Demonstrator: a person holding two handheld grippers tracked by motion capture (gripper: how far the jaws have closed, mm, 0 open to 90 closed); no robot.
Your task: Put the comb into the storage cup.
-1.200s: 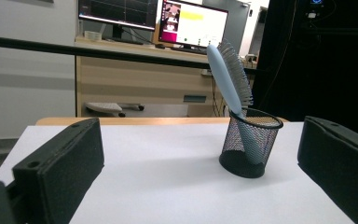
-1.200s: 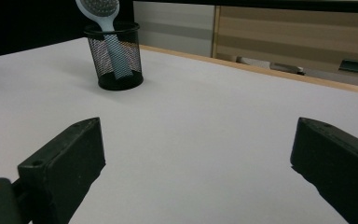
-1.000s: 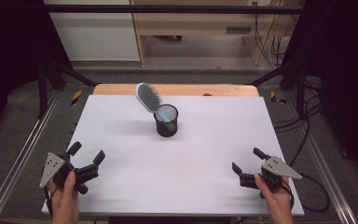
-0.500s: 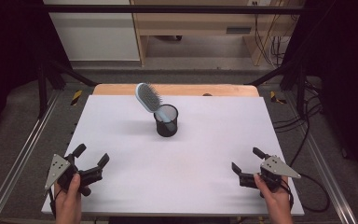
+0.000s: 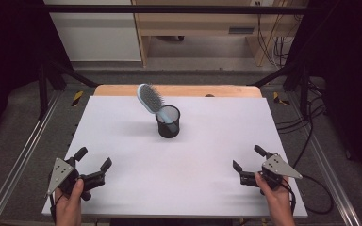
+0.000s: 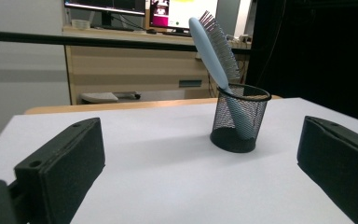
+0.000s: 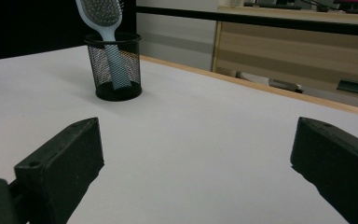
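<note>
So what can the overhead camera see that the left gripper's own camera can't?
The high view alone takes in both hands, the left gripper and right gripper whole, jaws spread, and the full white table. The left gripper view alone shows the monitors on the desk behind, and its own two jaws close up. Both share the light blue hairbrush standing handle-down and leaning in the black mesh cup.

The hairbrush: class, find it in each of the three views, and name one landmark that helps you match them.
High view: the hairbrush sits at upper centre, handle down, leaning up-left out of the black mesh cup.
Left gripper view: right of centre, head tilted up-left above the cup.
Right gripper view: upper left, head cut by the top edge, handle in the cup.
Shared landmark: the wooden strip along the table's far edge.
</note>
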